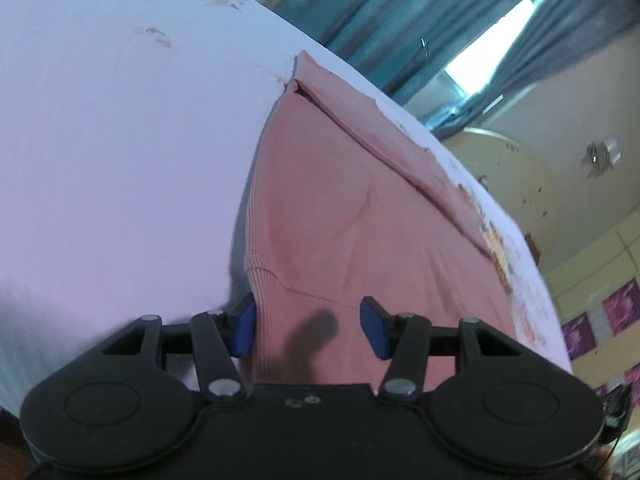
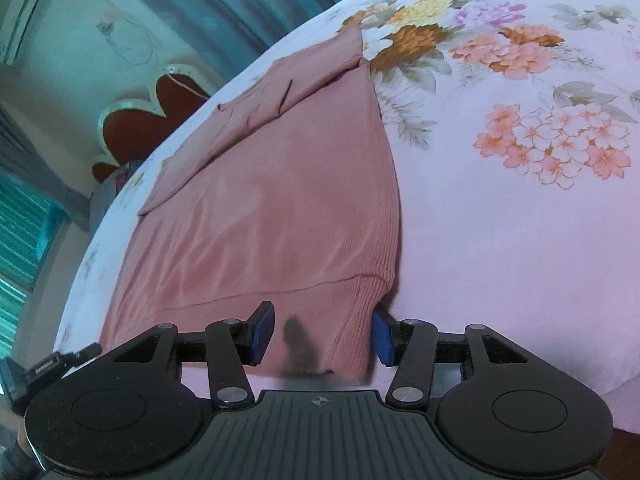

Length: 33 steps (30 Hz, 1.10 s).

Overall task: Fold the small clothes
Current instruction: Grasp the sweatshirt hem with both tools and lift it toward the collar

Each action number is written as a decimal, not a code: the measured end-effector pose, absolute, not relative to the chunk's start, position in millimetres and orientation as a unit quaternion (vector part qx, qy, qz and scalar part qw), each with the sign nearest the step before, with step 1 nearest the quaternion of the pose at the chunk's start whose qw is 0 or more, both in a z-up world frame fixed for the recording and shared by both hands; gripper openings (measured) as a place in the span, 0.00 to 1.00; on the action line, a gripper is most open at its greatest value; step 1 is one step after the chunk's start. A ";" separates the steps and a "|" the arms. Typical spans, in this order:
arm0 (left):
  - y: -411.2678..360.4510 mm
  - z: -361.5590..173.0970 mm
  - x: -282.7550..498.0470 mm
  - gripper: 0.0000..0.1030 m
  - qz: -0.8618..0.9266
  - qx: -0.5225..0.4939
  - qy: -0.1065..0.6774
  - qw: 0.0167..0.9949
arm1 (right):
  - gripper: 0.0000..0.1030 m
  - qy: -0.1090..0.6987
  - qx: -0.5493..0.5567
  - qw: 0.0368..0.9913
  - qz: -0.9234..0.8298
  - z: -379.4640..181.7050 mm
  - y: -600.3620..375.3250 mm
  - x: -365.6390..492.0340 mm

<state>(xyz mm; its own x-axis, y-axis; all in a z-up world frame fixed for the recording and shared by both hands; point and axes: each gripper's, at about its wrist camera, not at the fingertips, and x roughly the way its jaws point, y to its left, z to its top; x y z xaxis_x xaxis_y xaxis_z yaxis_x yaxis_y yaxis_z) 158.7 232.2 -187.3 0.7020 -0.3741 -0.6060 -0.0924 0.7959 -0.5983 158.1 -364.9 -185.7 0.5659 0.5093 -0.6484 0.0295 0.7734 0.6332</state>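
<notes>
A small pink ribbed knit garment [image 1: 340,216] lies spread flat on a pale floral bedsheet [image 1: 120,140], its ribbed hem nearest both cameras and a fold across its far end. My left gripper [image 1: 307,326] is open, its blue pads on either side of the hem's left corner. In the right wrist view the same garment [image 2: 280,200] lies on the sheet [image 2: 520,220]. My right gripper [image 2: 322,334] is open, its pads on either side of the hem's right corner. Whether the pads touch the cloth I cannot tell.
The bed's far edge curves past the garment. Beyond it hang blue-green curtains [image 1: 400,12] by a bright window, with a cream wall. A red and cream headboard [image 2: 140,120] stands past the bed. The sheet's flower print [image 2: 460,40] lies right of the garment.
</notes>
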 end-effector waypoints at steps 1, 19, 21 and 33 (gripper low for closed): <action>233.6 -188.8 160.6 0.48 -0.081 -0.317 0.374 0.868 | 0.41 0.439 0.316 0.829 0.141 -187.3 -367.8 161.0; 233.6 -207.6 179.1 0.05 -0.071 -0.387 0.332 0.857 | 0.06 0.406 0.363 0.827 0.141 -189.7 -392.3 173.0; 231.3 -194.8 182.3 0.05 -0.082 -0.392 0.309 0.863 | 0.06 0.380 0.368 0.835 0.153 -173.3 -396.3 176.8; 218.2 -99.6 315.6 0.05 -0.146 -0.385 0.180 0.893 | 0.06 0.278 0.353 0.880 0.154 -78.5 -392.3 312.8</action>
